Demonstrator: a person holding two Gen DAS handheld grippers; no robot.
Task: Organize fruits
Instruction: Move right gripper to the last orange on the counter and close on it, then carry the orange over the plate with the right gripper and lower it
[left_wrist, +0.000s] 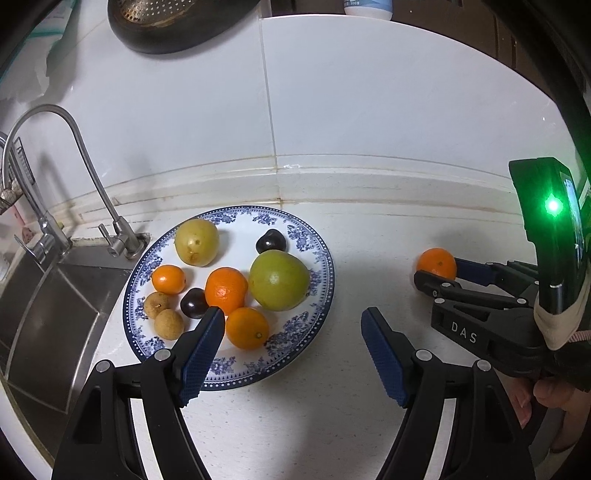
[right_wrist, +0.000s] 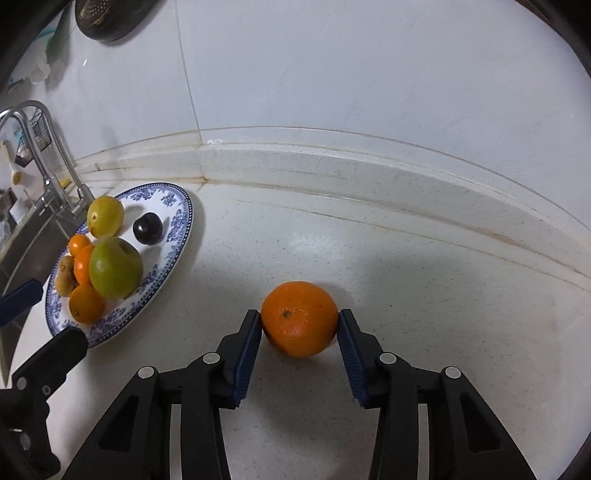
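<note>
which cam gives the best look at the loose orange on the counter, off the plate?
Right wrist. The orange sits large and central between the right gripper pads, which touch both its sides. Left wrist shows the same orange small at the right edge, partly hidden behind the right gripper's fingers.

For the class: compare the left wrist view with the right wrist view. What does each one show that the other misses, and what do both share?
Only the left wrist view shows the open left gripper head-on, both dark plums, the sink basin and a hand on the right tool.

Only the right wrist view shows the right gripper with both pads touching the lone orange on the counter.

Both show the blue-patterned plate of fruit, the green apple, the faucet and that orange.
</note>
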